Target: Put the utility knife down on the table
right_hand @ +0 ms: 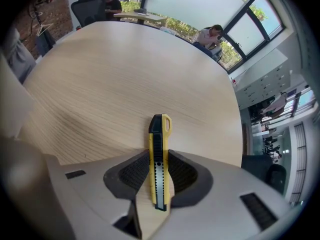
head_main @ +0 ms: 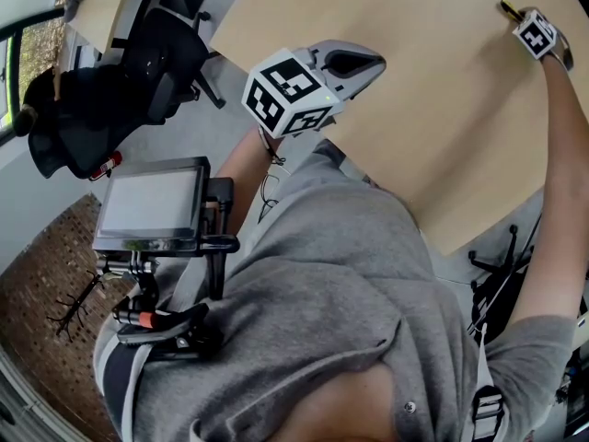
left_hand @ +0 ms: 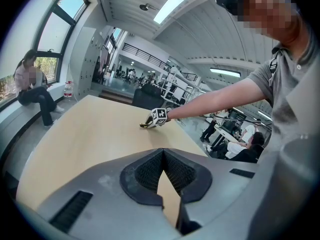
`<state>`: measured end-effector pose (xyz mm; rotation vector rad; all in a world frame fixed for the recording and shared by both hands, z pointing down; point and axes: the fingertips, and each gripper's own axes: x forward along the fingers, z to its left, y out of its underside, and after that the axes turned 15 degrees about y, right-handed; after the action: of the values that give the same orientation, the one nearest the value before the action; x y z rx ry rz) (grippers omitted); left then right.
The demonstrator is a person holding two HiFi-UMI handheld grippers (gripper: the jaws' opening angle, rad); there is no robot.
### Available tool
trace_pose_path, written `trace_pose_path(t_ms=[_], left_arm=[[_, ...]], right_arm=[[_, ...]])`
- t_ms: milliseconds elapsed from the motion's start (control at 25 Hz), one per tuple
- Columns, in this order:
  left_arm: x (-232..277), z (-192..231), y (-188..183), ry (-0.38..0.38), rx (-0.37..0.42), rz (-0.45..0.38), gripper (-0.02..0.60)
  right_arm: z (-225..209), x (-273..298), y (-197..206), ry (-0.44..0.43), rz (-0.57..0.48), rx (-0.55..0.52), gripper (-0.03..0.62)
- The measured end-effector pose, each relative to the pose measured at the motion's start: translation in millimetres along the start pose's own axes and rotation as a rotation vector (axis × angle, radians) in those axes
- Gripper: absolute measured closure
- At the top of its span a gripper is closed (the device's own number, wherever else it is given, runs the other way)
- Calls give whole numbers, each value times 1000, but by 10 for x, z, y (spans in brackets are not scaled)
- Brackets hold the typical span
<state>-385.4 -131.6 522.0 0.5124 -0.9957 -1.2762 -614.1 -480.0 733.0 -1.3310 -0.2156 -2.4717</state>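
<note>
Dark ribbed pads [right_hand: 134, 174] of the right tool [right_hand: 158, 173] are clamping the utility knife [right_hand: 158, 159] by its flat sides, parted only as far as the knife's body needs. The knife is standing lengthwise between them, its steel slider strip facing the camera and its black-and-yellow end with the loop pointing out past the tips over the pale wood counter [right_hand: 115, 84]. In the head view this tool is reaching out on an outstretched arm [head_main: 557, 210] and is hovering low over the counter near its right edge, with a little of the yellow knife showing beyond the marker cube [head_main: 537, 33]. Whether the knife is touching the wood is not clear from any view.

The left tool [left_hand: 162, 154] is hanging near the counter's near edge, close in front of the person's grey shirt [head_main: 350, 284]. Its pads are meeting at the tips and are gripping nothing; only a wedge of bare counter is showing behind them.

Beyond the counter's left edge, a small screen [head_main: 152, 201] is sitting on a mount at the person's chest and a black office chair [head_main: 138, 72] is standing on the floor. A seated person [left_hand: 32, 84] is sitting by the windows [left_hand: 55, 19], well apart from the counter.
</note>
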Motion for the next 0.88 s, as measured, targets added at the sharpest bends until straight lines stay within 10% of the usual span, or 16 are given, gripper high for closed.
trace_pose_path(t_ms=[880], left_arm=[[1, 52, -69, -6, 30, -5, 575]], right_arm=[[158, -37, -20, -113, -40, 51, 473]])
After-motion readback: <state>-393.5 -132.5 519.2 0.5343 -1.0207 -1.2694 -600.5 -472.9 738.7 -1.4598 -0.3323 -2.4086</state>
